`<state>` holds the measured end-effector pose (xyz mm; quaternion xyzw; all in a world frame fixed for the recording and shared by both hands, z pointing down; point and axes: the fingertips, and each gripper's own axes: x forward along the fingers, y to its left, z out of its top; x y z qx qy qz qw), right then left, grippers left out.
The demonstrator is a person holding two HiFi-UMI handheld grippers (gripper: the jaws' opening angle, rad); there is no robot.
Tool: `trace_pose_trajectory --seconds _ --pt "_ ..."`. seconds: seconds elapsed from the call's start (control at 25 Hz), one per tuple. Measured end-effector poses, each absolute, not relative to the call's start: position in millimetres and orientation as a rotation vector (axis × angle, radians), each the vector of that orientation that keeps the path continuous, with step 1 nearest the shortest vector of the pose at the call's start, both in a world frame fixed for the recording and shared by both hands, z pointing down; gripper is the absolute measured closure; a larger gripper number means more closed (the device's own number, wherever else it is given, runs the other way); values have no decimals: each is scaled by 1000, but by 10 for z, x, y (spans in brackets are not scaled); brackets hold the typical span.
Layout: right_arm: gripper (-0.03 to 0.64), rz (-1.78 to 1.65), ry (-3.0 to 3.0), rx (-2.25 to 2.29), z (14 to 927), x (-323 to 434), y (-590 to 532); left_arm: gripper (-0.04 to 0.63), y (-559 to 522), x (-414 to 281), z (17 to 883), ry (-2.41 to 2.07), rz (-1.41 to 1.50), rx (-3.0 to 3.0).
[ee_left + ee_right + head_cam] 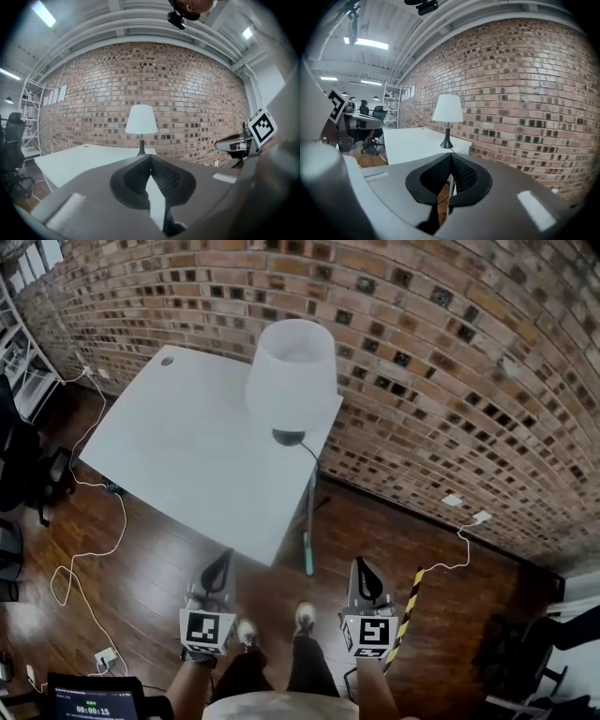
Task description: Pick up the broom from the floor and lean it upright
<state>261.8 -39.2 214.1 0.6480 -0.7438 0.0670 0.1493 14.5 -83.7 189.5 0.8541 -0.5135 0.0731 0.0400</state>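
A yellow-and-black striped pole, possibly the broom's handle, slants over the wooden floor just right of my right gripper; its lower end is hidden behind that gripper's marker cube, and no broom head shows. Both grippers are held up side by side, pointing toward the brick wall. The right gripper is shut with nothing between its jaws. My left gripper also has its tips together and is empty. Neither gripper view shows the pole.
A white table with a white-shaded lamp stands against the brick wall ahead. White cables and a power strip lie on the floor at left. Office chairs stand far left, and another chair at right.
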Motion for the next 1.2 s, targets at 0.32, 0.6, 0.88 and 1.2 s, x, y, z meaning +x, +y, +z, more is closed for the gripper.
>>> trace_pose_trajectory --seconds 0.32,0.6,0.88,1.2 --pt "604 37 -2170 1898 1337 2586 -406 595 -857 221 981 -1619 81 2699" --pt "603 -33 -2217 1893 1004 2376 -410 594 -826 207 688 -1594 34 2783" --pt "603 -107 -2278 1917 691 2229 -441 594 -697 243 476 -1509 -2 2829" --pt "603 -127 -2266 1933 553 2122 -326 594 -616 189 302 -1500 -51 2872"
